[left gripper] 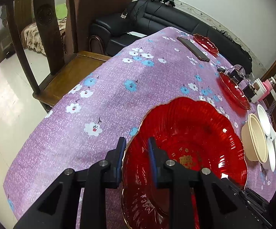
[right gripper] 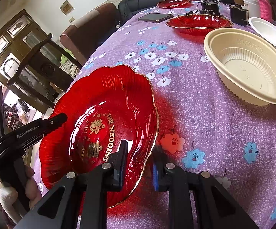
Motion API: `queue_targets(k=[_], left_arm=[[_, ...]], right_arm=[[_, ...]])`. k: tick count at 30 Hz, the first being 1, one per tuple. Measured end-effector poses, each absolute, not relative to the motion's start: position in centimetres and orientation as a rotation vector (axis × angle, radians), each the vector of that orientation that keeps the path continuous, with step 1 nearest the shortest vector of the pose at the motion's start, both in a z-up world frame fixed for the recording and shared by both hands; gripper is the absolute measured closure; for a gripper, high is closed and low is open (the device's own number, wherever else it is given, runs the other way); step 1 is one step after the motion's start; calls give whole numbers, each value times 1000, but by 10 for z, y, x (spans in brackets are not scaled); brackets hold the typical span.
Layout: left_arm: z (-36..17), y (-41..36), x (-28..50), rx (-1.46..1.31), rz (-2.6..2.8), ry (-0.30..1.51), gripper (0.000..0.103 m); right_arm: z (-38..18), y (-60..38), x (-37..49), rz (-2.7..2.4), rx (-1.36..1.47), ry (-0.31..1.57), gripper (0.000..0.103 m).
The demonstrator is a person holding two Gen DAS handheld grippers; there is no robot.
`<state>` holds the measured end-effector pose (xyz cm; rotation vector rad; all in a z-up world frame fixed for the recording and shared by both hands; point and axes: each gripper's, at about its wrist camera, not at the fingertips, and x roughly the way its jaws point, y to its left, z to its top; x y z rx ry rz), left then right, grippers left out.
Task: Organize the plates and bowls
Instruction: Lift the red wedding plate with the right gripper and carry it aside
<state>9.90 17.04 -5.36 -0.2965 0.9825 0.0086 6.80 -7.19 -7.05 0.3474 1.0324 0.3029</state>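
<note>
Right wrist: red plate point(right gripper: 107, 126) rim between claw point(right gripper: 138, 164) fingers.

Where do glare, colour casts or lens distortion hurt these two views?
Left wrist: white glare spots on the glossy red scalloped plate, fisheye bending the purple floral tablecloth. Right wrist: glare streaks across the plate's gold lettering, red cast on the cloth beside it.

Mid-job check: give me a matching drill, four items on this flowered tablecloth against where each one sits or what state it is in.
1. large red scalloped glass plate
2. beige ribbed plastic bowl
3. dark flat phone
4. white plastic bowl

A. lying flat beside the far red plates
B. gripped on opposite rims by both grippers
C. empty, near the table's middle
D. just behind the beige bowl

Pairs: 1-B, 2-C, 3-A, 4-D
</note>
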Motion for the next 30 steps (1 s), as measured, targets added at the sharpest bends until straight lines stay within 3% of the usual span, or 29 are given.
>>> queue_targets(k=[9, 12, 14, 20, 30], left_arm=[[-55, 172, 98, -295, 23, 980, 81], [-55, 171, 98, -292, 16, 984, 76], [-55, 172, 96, -299, 13, 984, 60], [-44, 172, 86, -293, 18, 944, 42], [-26, 170, 56, -287, 37, 898, 35]], right_arm=[[-70, -68, 65, 299, 333, 1030, 79], [-69, -68, 65, 295, 341, 1032, 78], [-69, -71, 66, 290, 352, 1032, 78], [-60, -86, 62, 265, 385, 999, 67], [-52, -96, 43, 249, 389, 966, 60]])
